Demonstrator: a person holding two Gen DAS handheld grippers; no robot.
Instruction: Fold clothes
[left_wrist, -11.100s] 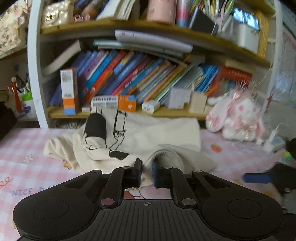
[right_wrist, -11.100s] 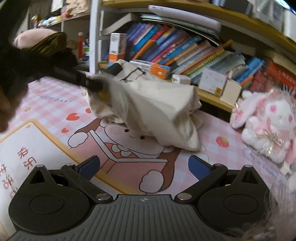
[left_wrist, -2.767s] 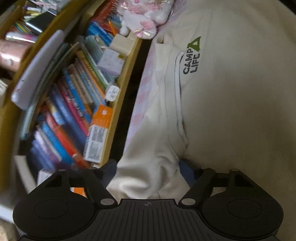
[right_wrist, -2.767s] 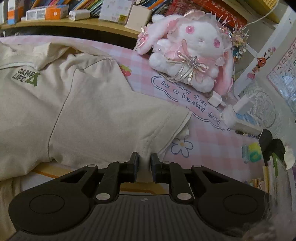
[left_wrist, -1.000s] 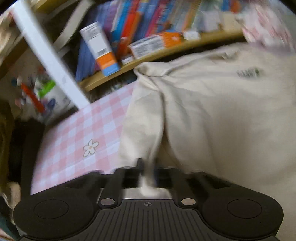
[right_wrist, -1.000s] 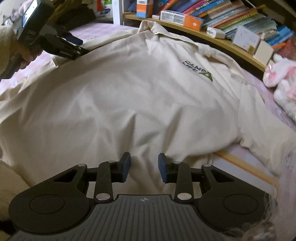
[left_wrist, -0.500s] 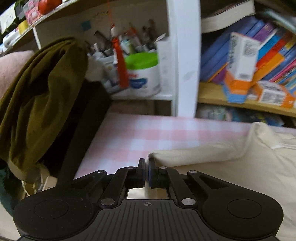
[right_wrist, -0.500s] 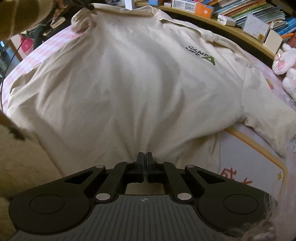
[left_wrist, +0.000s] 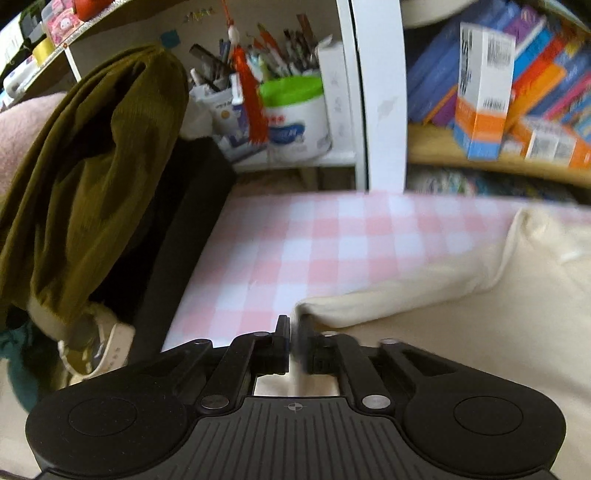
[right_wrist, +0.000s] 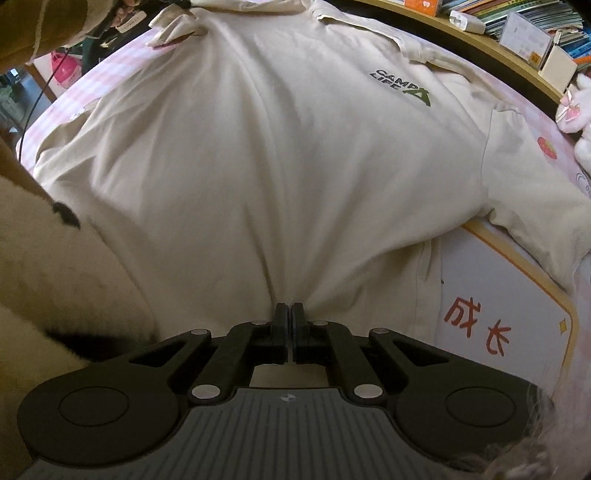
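Now both claws — left claw (left_wrist: 294, 325), right claw (right_wrist: 289, 314) — pinch the shirt (right_wrist: 295, 155) (cream).

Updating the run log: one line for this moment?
left tool: shut on sleeve | right tool: shut on hem | shirt: spread flat

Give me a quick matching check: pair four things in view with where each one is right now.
Things:
1. shirt logo
2. green-lidded tub
3. olive garment
4. right gripper

Places:
A. on the white shelf
B. draped at the far left
C. shut on the shirt's bottom hem
D. on the chest, near the collar

Pairs: 1-D, 2-A, 3-B, 4-C
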